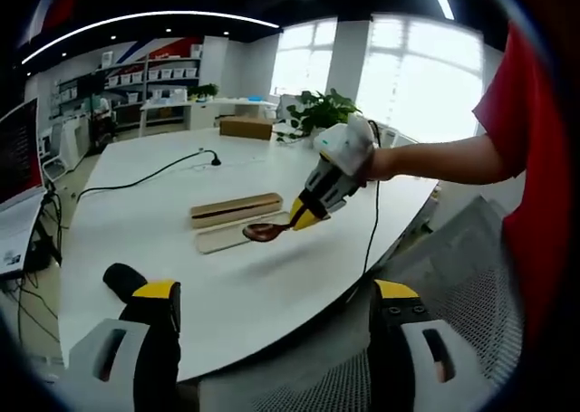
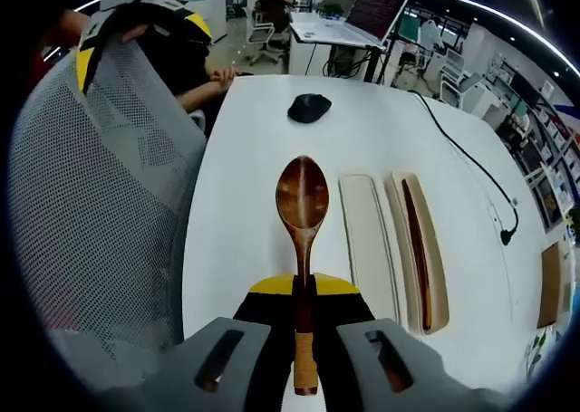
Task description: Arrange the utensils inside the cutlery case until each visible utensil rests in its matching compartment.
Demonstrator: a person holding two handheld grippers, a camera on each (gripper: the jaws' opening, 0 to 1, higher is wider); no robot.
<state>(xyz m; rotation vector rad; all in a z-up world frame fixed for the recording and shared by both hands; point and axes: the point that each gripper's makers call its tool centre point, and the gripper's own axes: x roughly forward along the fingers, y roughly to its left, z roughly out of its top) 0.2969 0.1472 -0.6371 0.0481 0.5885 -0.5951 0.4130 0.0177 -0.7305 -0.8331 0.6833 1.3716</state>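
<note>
Right gripper (image 2: 304,294) fingers clamped on wooden spoon (image 2: 303,215) handle, bowl out ahead, carried above tabletop (image 2: 245,158). Cutlery case (image 2: 419,249) and lid (image 2: 366,231) lie just right of fingers. Left gripper (image 1: 272,326) fingers wide apart, holding nothing. Step: carrying spoon. Next likely: swing right, lower into free compartment beside dark utensil.

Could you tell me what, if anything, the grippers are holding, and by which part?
The right gripper holds the wooden spoon by its handle, bowl pointing forward. The left gripper holds nothing; its jaws stand open.

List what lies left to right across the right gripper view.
Mesh chair back → wooden spoon → case lid → cutlery case → black cable.
</note>
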